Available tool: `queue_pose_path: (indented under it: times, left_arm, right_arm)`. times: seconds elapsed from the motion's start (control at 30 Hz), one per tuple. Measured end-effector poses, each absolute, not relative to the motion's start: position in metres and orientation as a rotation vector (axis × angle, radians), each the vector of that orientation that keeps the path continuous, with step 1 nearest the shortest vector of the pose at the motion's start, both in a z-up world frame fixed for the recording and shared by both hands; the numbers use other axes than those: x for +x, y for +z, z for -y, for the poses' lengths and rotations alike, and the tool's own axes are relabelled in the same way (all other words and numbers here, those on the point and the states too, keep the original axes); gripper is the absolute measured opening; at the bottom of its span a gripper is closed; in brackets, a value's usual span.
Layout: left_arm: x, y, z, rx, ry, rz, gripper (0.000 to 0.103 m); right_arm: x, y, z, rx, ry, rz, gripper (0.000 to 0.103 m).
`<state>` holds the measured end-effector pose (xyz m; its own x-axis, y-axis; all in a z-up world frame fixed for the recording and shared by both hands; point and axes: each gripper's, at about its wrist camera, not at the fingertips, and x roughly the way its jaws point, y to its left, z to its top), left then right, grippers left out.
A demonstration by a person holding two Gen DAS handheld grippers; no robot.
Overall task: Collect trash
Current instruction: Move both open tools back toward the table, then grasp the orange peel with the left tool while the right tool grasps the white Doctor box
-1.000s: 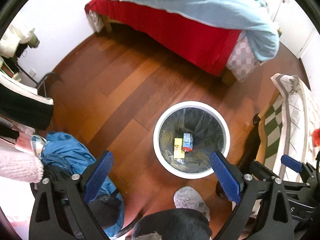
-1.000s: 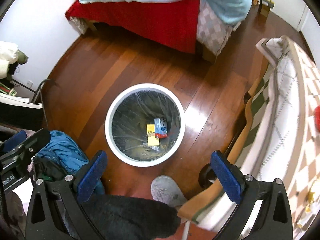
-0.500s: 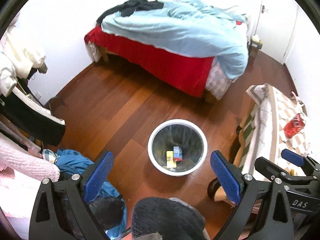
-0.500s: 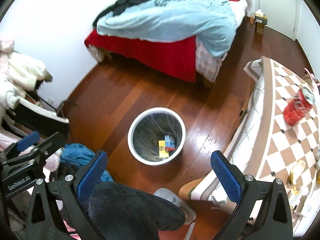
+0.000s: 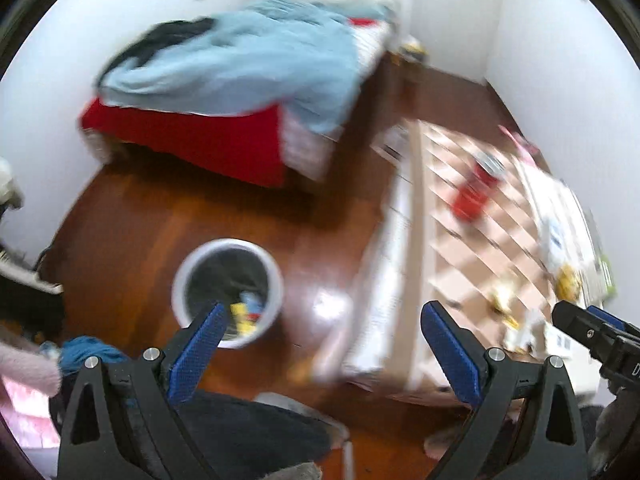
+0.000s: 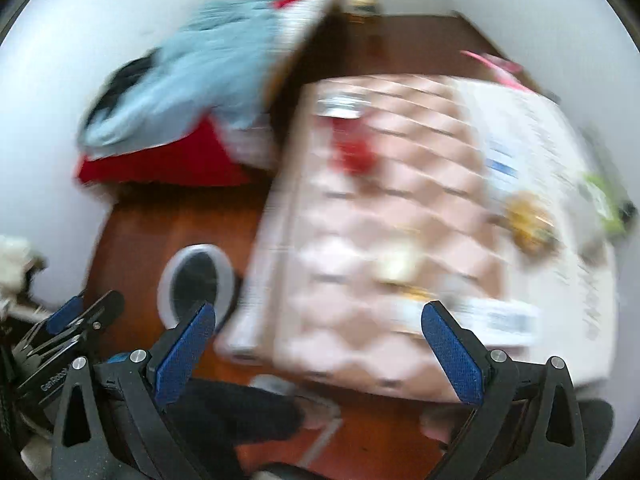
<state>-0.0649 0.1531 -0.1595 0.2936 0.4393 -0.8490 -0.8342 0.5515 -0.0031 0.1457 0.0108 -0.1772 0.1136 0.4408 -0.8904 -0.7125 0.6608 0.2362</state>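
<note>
1. while both views are smeared with blur, the layout can be read: a checked worktop (image 5: 476,248) fills the right of each view, and a white-rimmed bin (image 5: 227,293) stands on the wooden floor (image 5: 132,220) off the worktop's left edge.
2. the left gripper (image 5: 320,344) is released, blue pads spread wide with nothing between them; the right gripper (image 6: 316,340) is likewise spread and empty, hanging above the worktop's near edge.
3. trash left to collect lies on the worktop: a red can (image 6: 352,148) toward the far edge, lying on its side as far as the blur lets me judge, and small yellowish scraps (image 6: 528,224) toward the right edge. what the scraps are cannot be told.
4. the bin already holds a few coloured bits (image 5: 246,312) at its bottom.
5. the can is probably light, thin-walled and smooth, so it may roll or dent; i would close across the middle of its body, pads square to its round sides, with modest squeeze.
6. the scraps look flat and flimsy; pinching a raised edge or crumpled fold should work better than pressing straight down.
</note>
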Motion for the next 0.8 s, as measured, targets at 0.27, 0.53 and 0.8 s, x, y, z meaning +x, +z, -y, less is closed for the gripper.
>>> queue_pose_path:
  times: [0.27, 0.53, 0.8]
  left_arm:
    - [0.049, -0.238, -0.110, -0.427, 0.787, -1.090, 0.099]
    - [0.071, -0.288, -0.109, -0.434, 0.767, -1.207, 0.099]
    - [0.091, -0.288, -0.112, -0.461, 0.713, -1.201, 0.099]
  right_arm:
    - [0.230, -0.271, 0.066, -0.229, 0.579, -1.320, 0.103]
    - [0.241, -0.310, 0.054, -0.242, 0.581, -1.334, 0.103]
    - [0.258, -0.297, 0.078, -0.146, 0.575, -1.327, 0.103]
